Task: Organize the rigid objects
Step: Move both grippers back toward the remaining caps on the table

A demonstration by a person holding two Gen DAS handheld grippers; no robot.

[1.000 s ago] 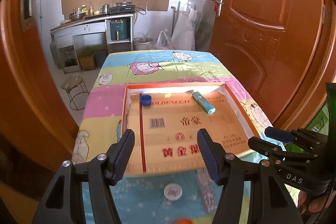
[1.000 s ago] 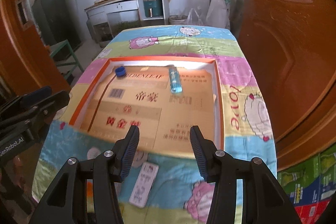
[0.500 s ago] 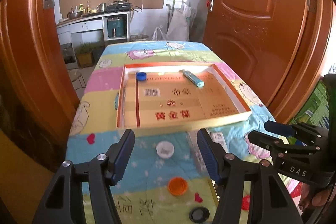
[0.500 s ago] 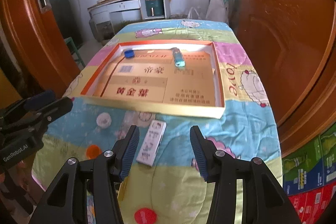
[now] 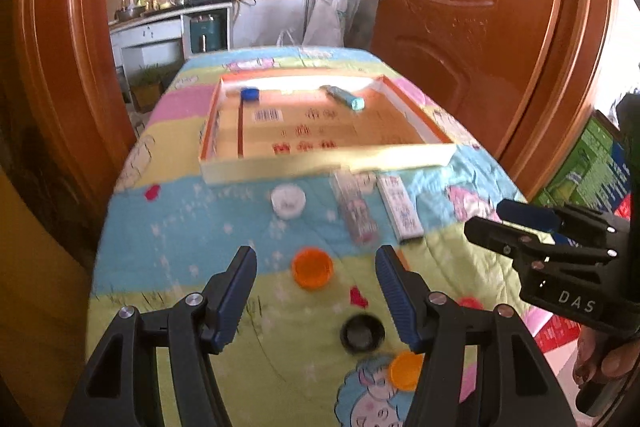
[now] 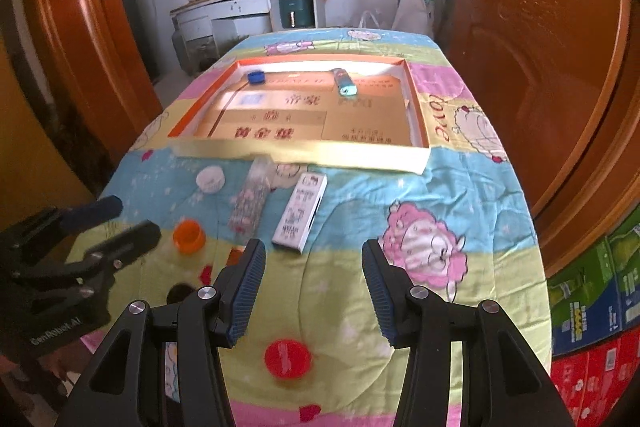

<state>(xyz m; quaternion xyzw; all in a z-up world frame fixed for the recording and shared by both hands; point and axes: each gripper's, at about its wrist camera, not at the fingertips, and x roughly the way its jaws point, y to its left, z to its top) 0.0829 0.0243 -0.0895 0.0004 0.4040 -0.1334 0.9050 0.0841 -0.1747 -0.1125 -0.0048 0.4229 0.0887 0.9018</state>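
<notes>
From my seat, the left claw hangs wide and empty over the near end of the worktop, which is covered in a cartoon-print cloth. Starting at the left, a white cap lies just in front of the shallow box tray. An orange cap sits nearly between my left claw's tips, with a black cap nearer to me and a second orange cap partly hidden behind the right finger of that claw. Right of the white cap lies a clear patterned case, then a white flat box beside it, both pointing toward the tray's front wall.

Inside the tray, at its far end, rest a blue cap on the left and a teal lighter further right.

The right claw is also spread apart and holds nothing; a red cap lies below it on the cloth, and the white flat box sits just ahead of its left finger. Tall orange doors crowd both sides of the worktop, and stacked cartons stand on the far right
</notes>
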